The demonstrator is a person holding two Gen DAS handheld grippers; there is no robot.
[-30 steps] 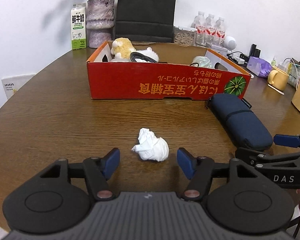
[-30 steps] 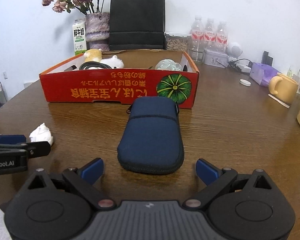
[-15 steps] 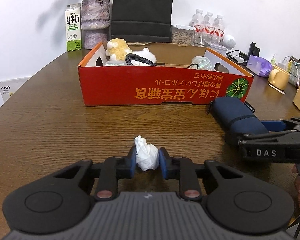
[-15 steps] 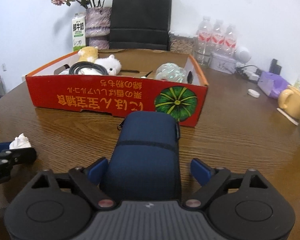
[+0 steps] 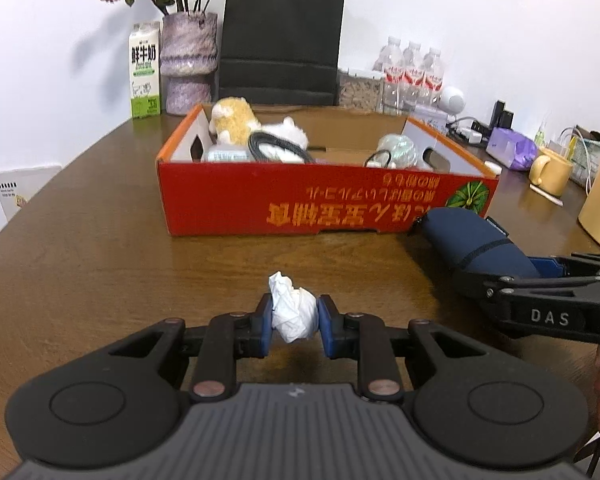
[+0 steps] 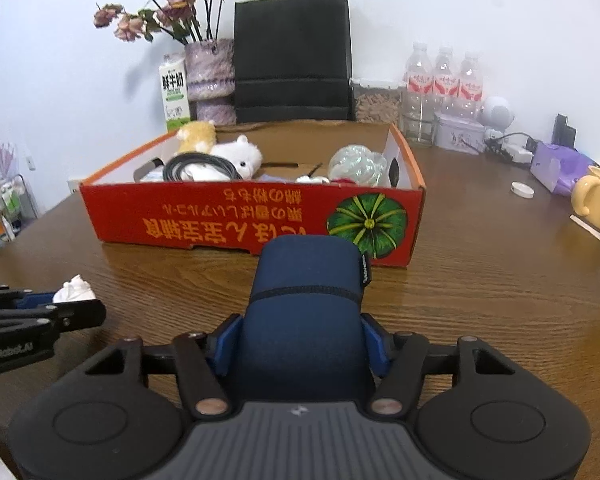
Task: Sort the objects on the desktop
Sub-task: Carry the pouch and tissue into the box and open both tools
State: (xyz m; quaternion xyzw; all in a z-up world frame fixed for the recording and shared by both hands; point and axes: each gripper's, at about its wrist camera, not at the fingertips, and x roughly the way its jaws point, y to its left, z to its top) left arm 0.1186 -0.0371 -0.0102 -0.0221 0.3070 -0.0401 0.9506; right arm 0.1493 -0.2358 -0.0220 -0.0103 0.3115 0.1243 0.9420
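My left gripper (image 5: 294,326) is shut on a crumpled white tissue (image 5: 292,312) and holds it just above the brown table, in front of the red cardboard box (image 5: 324,204). My right gripper (image 6: 302,344) is shut on a navy blue soft pouch (image 6: 306,300), whose far end points at the box (image 6: 252,216). The pouch also shows in the left wrist view (image 5: 472,240), with the right gripper's fingers (image 5: 540,296) around it. The tissue shows at the left of the right wrist view (image 6: 74,288).
The box holds plush toys (image 6: 220,148), a black cable coil (image 6: 200,166) and a clear wrapped ball (image 6: 356,164). Behind it stand a milk carton (image 5: 144,70), a flower vase (image 5: 186,62), a black paper bag (image 5: 282,40) and water bottles (image 6: 444,88). A yellow mug (image 6: 598,204) sits right.
Both grippers closed: the left one on the tissue, the right one on the pouch. Both have come closer to the box and risen slightly.
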